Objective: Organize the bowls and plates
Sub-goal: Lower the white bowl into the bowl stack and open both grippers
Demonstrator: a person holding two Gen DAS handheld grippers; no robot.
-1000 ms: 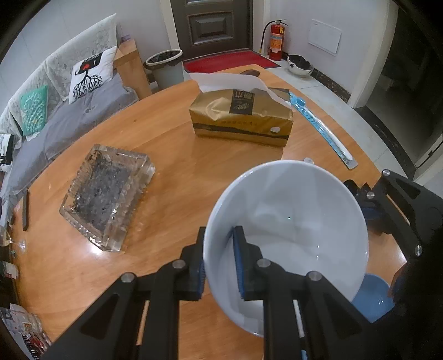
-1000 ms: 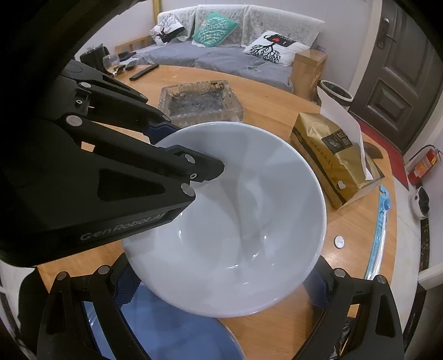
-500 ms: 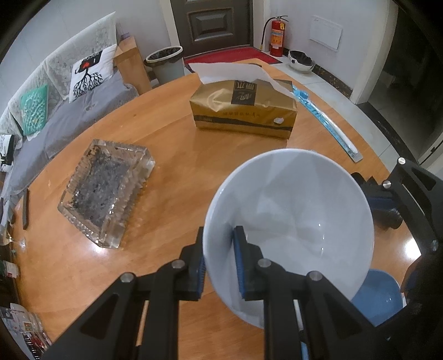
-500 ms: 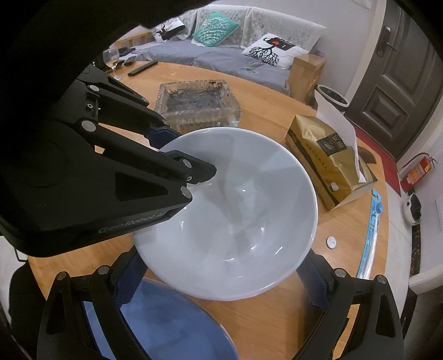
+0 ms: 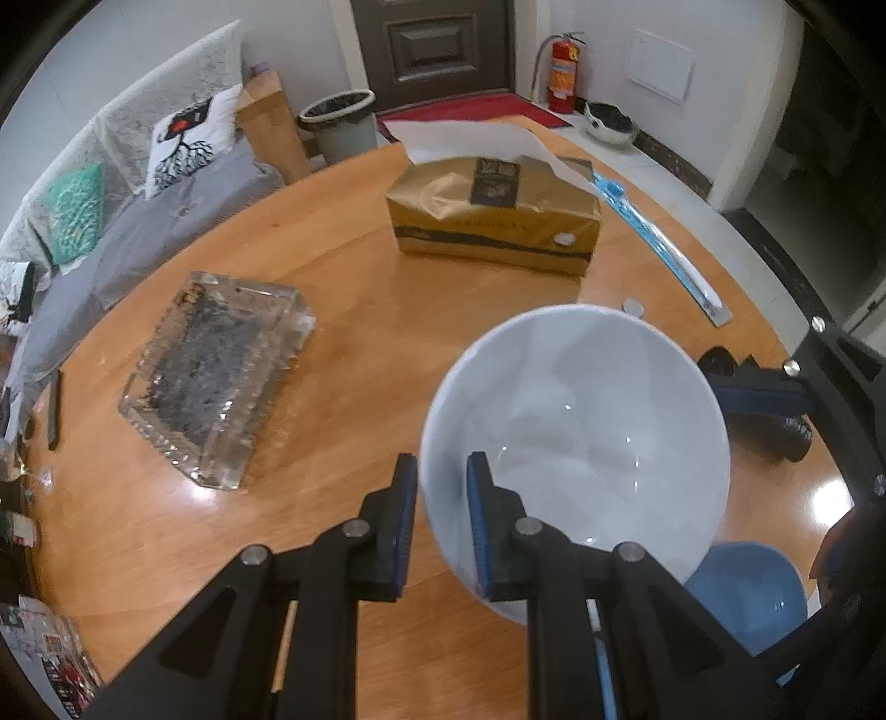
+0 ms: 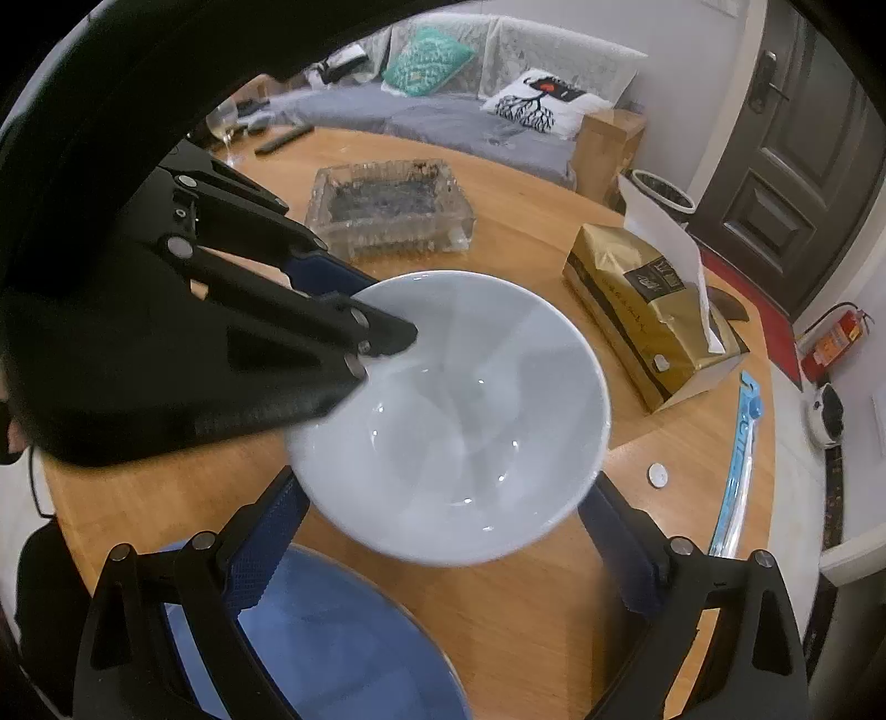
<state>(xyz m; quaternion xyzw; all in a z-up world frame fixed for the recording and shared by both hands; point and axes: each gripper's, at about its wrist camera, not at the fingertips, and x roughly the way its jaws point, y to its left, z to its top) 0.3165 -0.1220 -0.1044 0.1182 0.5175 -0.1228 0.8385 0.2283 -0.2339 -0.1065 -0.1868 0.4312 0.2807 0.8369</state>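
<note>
The glossy white ceramic bowl (image 5: 576, 437) is deep, round and empty, its glaze carrying small glints of light. It hangs tilted above the round wooden table (image 5: 343, 310), pinched at its near rim by the left gripper (image 5: 440, 526), whose blue-padded fingers (image 5: 482, 526) clamp the wall, one inside and one outside. Just below it, at the table's near edge, lies a smooth blue plate (image 6: 343, 642). The right gripper (image 6: 443, 531) stands spread wide, its fingers on either side beneath the bowl and gripping nothing. The tabletop is polished orange-brown wood with bright reflections. On it sit a rectangular cut-glass ashtray (image 5: 221, 376), dark inside, a gold paper tissue pack (image 5: 493, 221) with a white sheet sticking up, and a small coin (image 6: 658, 475). Beyond are a grey sofa (image 5: 149, 232) with cushions, a dark door (image 5: 437, 50) and a red fire extinguisher (image 5: 562, 75).
</note>
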